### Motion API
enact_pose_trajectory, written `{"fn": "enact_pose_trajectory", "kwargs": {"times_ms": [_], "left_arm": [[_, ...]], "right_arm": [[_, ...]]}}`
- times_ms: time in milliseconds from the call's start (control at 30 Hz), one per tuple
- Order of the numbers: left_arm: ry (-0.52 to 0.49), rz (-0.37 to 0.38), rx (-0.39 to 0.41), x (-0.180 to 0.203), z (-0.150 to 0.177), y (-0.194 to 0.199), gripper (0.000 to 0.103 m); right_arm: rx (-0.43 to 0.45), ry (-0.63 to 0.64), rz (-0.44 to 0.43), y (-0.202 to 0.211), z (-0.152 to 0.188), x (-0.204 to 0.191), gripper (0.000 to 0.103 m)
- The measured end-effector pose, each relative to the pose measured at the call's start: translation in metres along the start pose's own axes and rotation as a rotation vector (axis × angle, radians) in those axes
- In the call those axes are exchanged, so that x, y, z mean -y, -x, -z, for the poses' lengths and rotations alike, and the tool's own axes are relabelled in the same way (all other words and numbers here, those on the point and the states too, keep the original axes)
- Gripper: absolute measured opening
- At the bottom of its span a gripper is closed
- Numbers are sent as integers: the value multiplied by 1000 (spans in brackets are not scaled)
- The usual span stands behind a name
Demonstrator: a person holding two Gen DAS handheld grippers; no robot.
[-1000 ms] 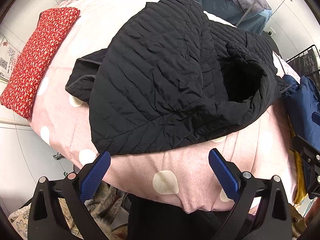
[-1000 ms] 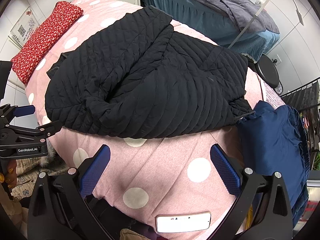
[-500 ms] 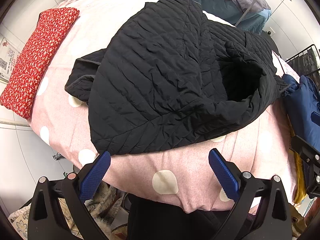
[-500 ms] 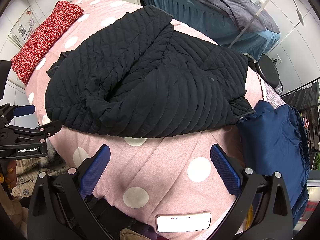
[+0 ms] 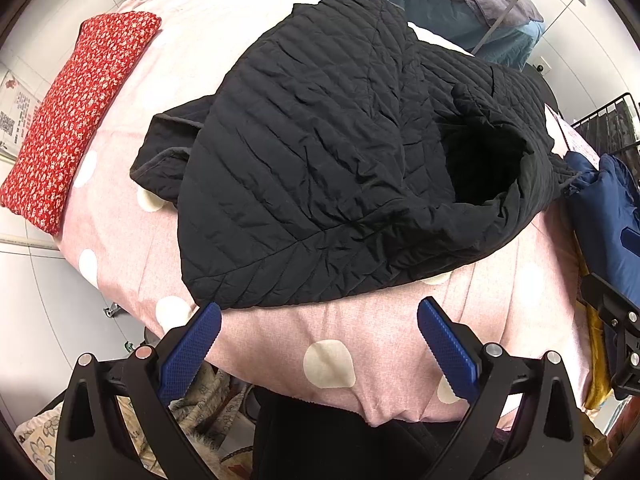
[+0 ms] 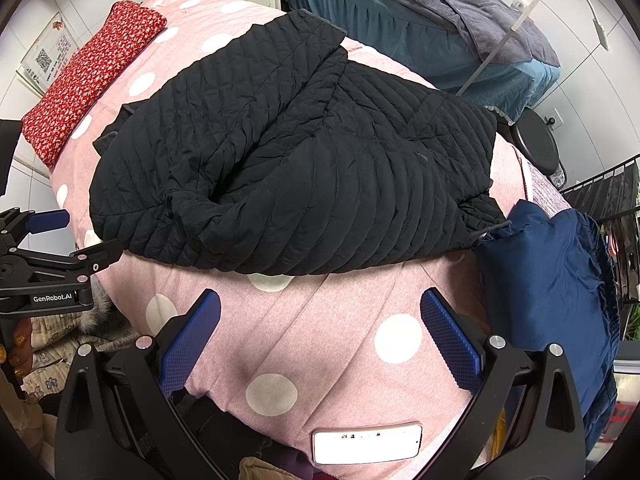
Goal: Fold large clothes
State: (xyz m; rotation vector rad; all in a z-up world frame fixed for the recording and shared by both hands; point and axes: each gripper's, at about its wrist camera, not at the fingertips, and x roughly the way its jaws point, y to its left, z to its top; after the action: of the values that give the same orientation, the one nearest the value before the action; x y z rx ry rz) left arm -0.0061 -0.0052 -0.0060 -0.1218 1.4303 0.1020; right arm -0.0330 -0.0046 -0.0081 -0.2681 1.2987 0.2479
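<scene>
Black quilted jacket (image 5: 340, 168) unmoved on bed (image 5: 360, 340) | left claw (image 5: 319, 320), right claw (image 6: 320, 308) still wide, empty

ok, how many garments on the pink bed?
2: black quilted jacket bunched mid-bed, navy piece at the right edge. More may be hidden underneath. Both grippers open, empty.

1. The quilted jacket (image 5: 320, 168) is plain black.
2. The bedcover (image 6: 328, 340) is pink with white polka dots.
3. The pillow (image 5: 76, 120) is red with a tiny white floral print.
4. The bundle (image 6: 548, 292) is navy blue.
5. Both grippers' pads (image 5: 188, 356) are blue, the frames black.
</scene>
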Motion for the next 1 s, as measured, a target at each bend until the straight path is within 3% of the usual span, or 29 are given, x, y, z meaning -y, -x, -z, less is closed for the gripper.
{"fn": "enact_pose_trajectory", "kwargs": {"times_ms": [1000], "left_arm": [[4,32,-8,-4,-3,-5,97]], "right_arm": [[-18,-1,-3,-6,-1,1,98]]}}
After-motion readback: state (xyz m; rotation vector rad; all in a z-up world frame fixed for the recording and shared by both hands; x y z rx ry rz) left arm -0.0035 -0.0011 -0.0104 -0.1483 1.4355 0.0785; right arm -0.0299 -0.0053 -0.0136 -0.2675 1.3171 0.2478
